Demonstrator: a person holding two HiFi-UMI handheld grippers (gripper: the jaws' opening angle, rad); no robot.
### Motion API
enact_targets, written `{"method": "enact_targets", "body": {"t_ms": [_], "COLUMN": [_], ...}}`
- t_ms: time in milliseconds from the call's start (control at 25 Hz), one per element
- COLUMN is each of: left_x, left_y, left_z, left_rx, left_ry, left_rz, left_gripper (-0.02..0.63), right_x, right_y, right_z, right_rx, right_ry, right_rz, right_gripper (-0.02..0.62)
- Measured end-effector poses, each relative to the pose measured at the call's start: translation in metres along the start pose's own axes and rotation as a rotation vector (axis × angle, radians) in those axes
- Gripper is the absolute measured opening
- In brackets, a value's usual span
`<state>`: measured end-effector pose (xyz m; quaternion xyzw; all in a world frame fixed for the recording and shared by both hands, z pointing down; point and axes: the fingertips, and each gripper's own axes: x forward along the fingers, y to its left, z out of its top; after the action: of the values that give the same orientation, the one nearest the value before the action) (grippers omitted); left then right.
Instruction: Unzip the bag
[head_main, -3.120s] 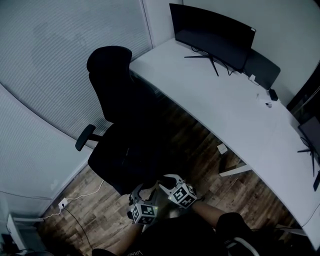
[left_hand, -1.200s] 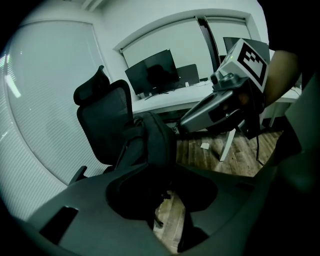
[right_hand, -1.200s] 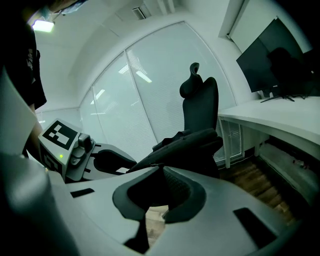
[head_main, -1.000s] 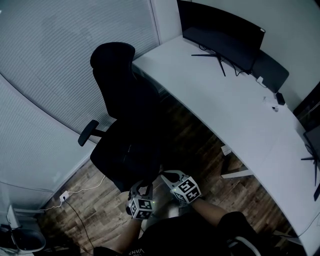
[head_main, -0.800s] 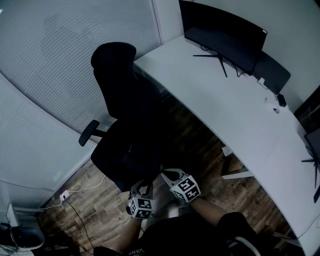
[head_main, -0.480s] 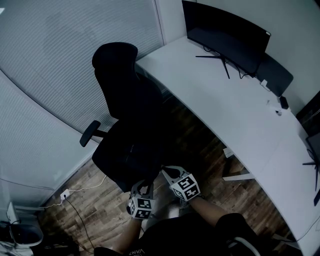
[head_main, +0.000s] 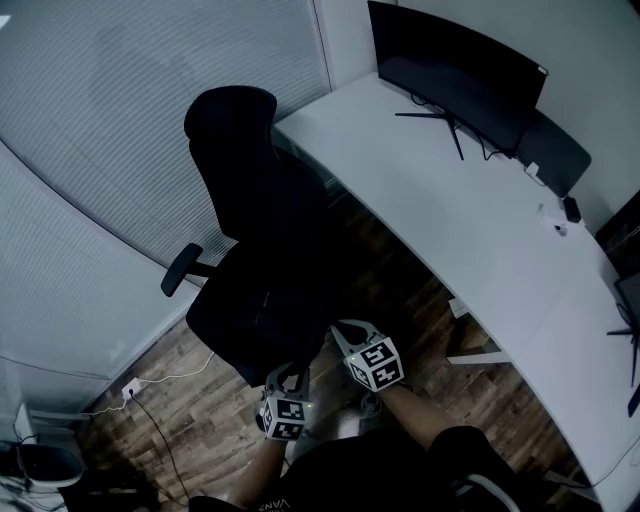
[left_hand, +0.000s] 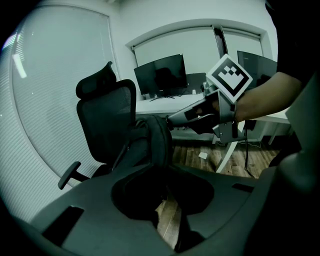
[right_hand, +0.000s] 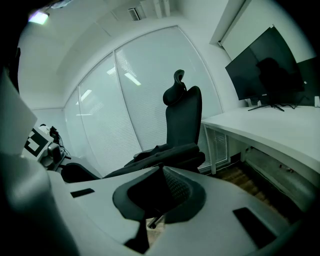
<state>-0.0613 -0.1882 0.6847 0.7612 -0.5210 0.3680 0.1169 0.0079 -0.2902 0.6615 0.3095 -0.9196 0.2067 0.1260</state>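
A black bag (left_hand: 151, 142) stands upright on the seat of a black office chair (head_main: 245, 200). My left gripper (head_main: 290, 380) is low at the bag's front; its jaws have just been closing, and dark bag fabric fills the space between them (left_hand: 165, 195). My right gripper (head_main: 340, 330) reaches the bag's top edge, as the left gripper view (left_hand: 171, 120) shows. Its fingers meet (right_hand: 159, 172) on a small metal piece (right_hand: 156, 221) that looks like the zip pull. The bag is hard to tell from the chair in the head view.
A long white desk (head_main: 480, 220) with a dark monitor (head_main: 455, 70) runs along the right. Window blinds (head_main: 110, 130) close off the left. A white cable and socket (head_main: 132, 388) lie on the wood floor (head_main: 400, 290). The chair's armrest (head_main: 180, 270) sticks out left.
The right gripper has drawn a little to the right and up, away from the left gripper. The left gripper has stayed at the bag's front.
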Motion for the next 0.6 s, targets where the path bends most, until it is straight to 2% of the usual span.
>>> {"method": "enact_targets", "body": {"t_ms": [600], "left_x": [0.007], "left_y": [0.001], "left_z": [0.011], "left_rx": [-0.012], "left_ry": [-0.007], "left_rz": [-0.010], "left_gripper": [0.089], "right_x": [0.020], "right_y": [-0.051], "right_z": [0.019], "right_rx": [0.026], "right_ry": [0.006], "right_rz": [-0.099], "right_gripper": [0.049]}}
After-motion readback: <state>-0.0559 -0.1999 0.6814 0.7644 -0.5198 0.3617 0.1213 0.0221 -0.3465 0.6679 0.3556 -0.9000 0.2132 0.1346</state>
